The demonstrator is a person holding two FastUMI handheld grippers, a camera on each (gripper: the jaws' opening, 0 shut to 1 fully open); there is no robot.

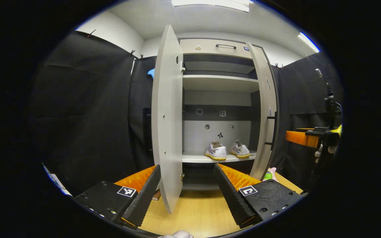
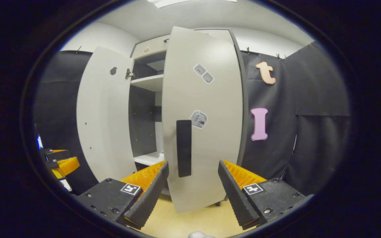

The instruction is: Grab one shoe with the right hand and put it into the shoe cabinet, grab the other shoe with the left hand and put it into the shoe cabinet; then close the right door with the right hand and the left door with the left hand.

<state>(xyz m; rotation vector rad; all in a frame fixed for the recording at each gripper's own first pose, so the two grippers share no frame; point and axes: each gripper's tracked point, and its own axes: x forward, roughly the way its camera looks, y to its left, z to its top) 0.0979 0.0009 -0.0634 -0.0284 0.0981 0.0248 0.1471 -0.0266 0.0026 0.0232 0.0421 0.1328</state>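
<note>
- While both shoes sit on the cabinet shelf, I see the left shoe and the right shoe side by side in the left gripper view, heels toward me, close together but apart.
- My left gripper is wide open with nothing between its fingers; it hangs over the wooden floor in front of the cabinet.
- The left door stands open, its edge turned toward me, and its lower corner sits between my left gripper's fingers in that view; I cannot tell whether either finger touches it.
- The right door is partly open there, angled inward on the right of the shelves.
- At the far right of the left gripper view I see my other gripper, orange and black, held up near the right door.
- In the right gripper view my right gripper is also wide open and holds nothing.
- The right door faces me there, near and broad, with its black handle just above the gap between my fingers; I cannot tell whether anything touches it.
- The left door stands open farther left in that view, with a gap to the dark cabinet interior between the two doors.
- At the far left edge of the right gripper view I see part of my left gripper, low beside the left door.
</note>
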